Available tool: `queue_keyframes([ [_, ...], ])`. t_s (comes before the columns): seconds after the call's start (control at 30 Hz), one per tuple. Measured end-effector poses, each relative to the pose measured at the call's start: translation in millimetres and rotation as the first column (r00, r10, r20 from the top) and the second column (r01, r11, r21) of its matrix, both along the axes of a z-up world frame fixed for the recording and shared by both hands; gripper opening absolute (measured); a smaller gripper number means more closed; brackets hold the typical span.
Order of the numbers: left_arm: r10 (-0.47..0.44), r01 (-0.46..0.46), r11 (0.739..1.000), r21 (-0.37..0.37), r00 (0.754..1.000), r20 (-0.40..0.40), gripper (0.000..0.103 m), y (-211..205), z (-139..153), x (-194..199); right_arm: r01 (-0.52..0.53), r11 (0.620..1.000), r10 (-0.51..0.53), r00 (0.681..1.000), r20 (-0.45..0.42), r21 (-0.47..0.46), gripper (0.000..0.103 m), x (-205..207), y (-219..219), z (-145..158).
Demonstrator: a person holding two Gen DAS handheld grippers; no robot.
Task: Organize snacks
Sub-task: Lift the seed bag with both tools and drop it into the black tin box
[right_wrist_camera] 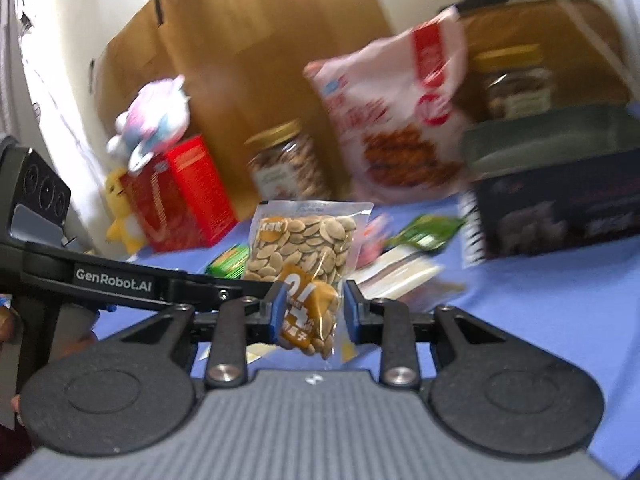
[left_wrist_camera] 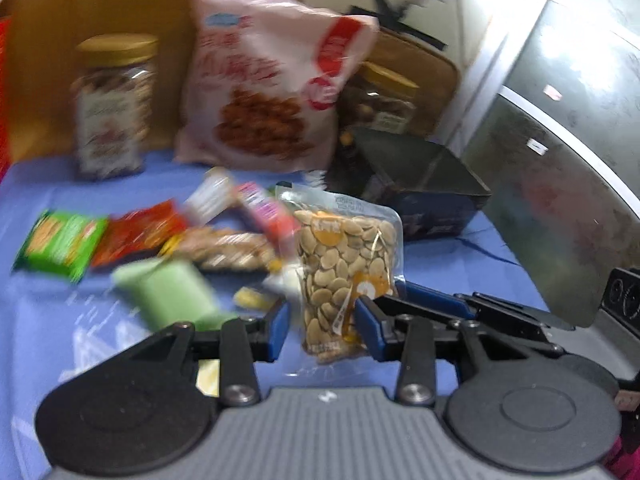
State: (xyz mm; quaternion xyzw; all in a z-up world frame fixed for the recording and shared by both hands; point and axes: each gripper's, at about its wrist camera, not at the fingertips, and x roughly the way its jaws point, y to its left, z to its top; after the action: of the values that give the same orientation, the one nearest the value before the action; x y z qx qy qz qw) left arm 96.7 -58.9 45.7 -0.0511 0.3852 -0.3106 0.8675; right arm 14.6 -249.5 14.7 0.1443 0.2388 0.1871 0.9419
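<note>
A clear packet of pumpkin seeds (left_wrist_camera: 344,264) stands upright between the fingers of both grippers, held above the blue table. My left gripper (left_wrist_camera: 322,326) is shut on its lower part. My right gripper (right_wrist_camera: 311,314) is shut on the same packet (right_wrist_camera: 304,248), on its orange label. The right gripper's arm shows in the left wrist view (left_wrist_camera: 460,308), and the left gripper's arm in the right wrist view (right_wrist_camera: 120,280). Several small snack packs lie on the blue cloth (left_wrist_camera: 40,320), among them a green pack (left_wrist_camera: 60,244) and a red pack (left_wrist_camera: 136,232).
A dark open box (left_wrist_camera: 424,192) stands at the right; in the right wrist view it is the black box (right_wrist_camera: 560,200). Behind it are a large pink snack bag (left_wrist_camera: 264,80), two gold-lidded jars (left_wrist_camera: 114,104), a red carton (right_wrist_camera: 180,196), plush toys (right_wrist_camera: 152,120) and brown cardboard.
</note>
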Motion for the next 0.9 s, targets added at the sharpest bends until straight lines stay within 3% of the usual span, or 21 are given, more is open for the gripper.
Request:
queue_keyframes([
  [0.17,-0.074,0.073,0.997,0.018,0.995,0.066,0.037,-56.1,24.7,30.2,0.122,0.993,-0.122,0.99,0.066,0.002,0.034,15.1,-40.9,15.0],
  [0.37,-0.123,0.114,0.991,0.064,0.977,0.172,0.04,-132.1,40.6,78.2,0.28,0.958,-0.269,0.952,0.147,-0.058,0.035,52.6,-84.2,26.3],
  [0.47,-0.132,0.122,0.99,0.074,0.98,0.151,0.043,-156.1,28.4,100.2,0.352,0.928,-0.33,0.929,0.17,-0.123,0.039,67.5,-95.6,20.0],
  [0.53,-0.107,0.099,0.992,0.073,0.988,0.112,0.049,-162.7,19.0,110.9,0.401,0.903,-0.374,0.91,0.179,-0.151,0.05,70.8,-99.0,12.8],
  [0.63,-0.092,0.088,0.995,0.054,0.991,0.096,0.054,-154.5,14.4,110.7,0.434,0.892,-0.407,0.892,0.196,-0.124,0.056,62.0,-100.7,7.9],
  [0.73,-0.09,0.087,0.996,0.031,0.986,0.137,0.054,-129.9,26.4,94.0,0.433,0.898,-0.41,0.887,0.212,-0.075,0.055,47.9,-99.1,11.0],
  [0.83,-0.061,0.066,0.997,-0.031,0.985,0.162,0.057,-80.1,33.4,70.0,0.325,0.945,-0.311,0.929,0.199,-0.038,0.055,28.4,-84.1,14.0],
  [0.9,-0.02,0.028,0.998,-0.054,0.99,0.141,0.057,-45.3,26.7,55.6,0.207,0.978,-0.201,0.97,0.139,-0.034,0.056,24.7,-71.5,7.8],
])
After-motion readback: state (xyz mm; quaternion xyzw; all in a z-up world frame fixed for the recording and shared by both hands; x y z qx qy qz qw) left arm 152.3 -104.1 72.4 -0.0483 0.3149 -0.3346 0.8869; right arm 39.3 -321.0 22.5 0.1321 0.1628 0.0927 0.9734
